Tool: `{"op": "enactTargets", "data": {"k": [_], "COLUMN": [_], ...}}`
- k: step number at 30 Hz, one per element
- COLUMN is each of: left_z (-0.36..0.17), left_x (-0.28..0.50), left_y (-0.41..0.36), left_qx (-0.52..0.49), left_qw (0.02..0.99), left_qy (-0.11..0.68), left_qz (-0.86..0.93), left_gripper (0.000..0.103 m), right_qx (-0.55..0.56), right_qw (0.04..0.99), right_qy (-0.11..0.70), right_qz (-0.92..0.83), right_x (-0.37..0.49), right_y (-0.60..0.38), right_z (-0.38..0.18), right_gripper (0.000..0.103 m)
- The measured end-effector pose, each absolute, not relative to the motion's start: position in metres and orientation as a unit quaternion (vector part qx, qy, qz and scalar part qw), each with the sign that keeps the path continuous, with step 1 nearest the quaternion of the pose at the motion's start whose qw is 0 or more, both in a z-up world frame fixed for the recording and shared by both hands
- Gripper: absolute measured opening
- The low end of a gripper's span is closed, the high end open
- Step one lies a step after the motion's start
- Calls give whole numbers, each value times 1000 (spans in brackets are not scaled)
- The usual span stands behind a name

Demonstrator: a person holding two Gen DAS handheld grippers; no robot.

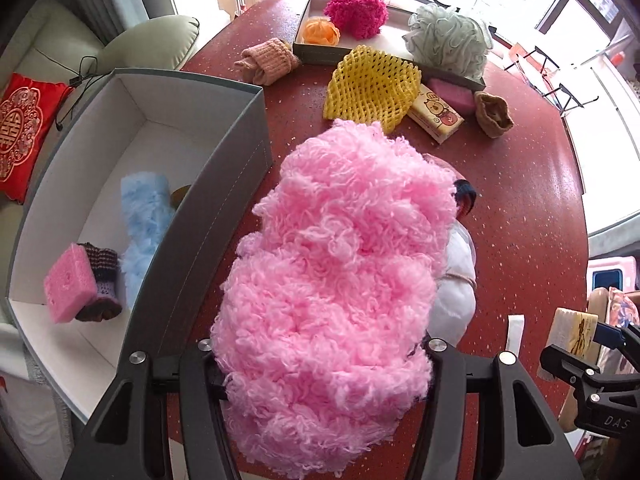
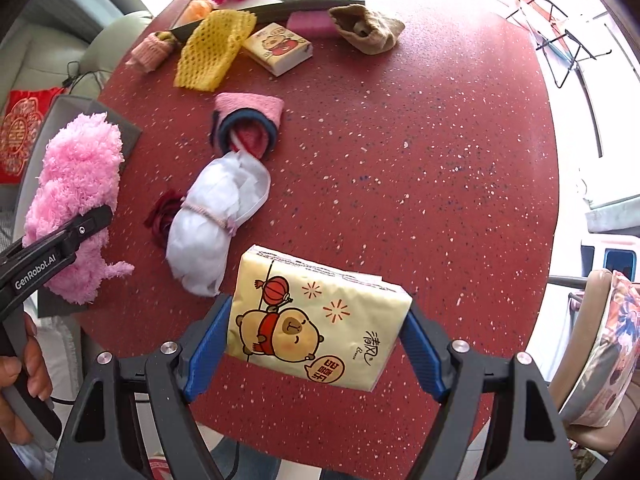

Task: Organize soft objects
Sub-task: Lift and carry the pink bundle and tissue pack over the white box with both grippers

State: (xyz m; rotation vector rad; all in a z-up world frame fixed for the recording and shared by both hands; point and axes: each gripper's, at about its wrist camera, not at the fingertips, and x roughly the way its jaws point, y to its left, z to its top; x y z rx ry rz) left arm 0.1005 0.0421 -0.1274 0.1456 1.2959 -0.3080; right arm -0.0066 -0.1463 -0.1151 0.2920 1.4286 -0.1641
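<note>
Fluffy pink yarn bundle [image 1: 336, 292] fills my left gripper [image 1: 320, 350], clamped for the grey box [image 1: 224, 208] at frame left; my right gripper [image 2: 316, 344] squeezes a yellow tissue pack [image 2: 316, 320].

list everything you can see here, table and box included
fluffy yarn bundle: 1, pink, in left claw
tissue pack: 2, yellow, one in right claw, one far on table
grey box: 1, left of table, holds blue fluff, pink sponge, striped sock
foam net: 1, yellow, far table
bath pouf: 1, pale green, on tray
white bundle: 1, mid table
table: 1, red speckled
left claw: shut
right claw: shut
</note>
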Motion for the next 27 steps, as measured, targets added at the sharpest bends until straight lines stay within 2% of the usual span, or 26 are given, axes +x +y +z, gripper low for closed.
{"op": "enactTargets", "data": {"k": [13,27], "left_z": [-95,-71], "left_x": [23,16], "left_y": [54,71], "left_qx": [92,74], "left_qw": [778,806], "left_qy": [593,564], "left_qz": [-185,-162], "left_gripper": [58,58], "right_qx": [64,11], "right_qw": [760,783], "right_qy": [646,622], "right_qz": [-20,15], "right_x": [-23,-10], "right_y": [-118,-94], "right_z": [-87,-61], "right_gripper": [82,82]}}
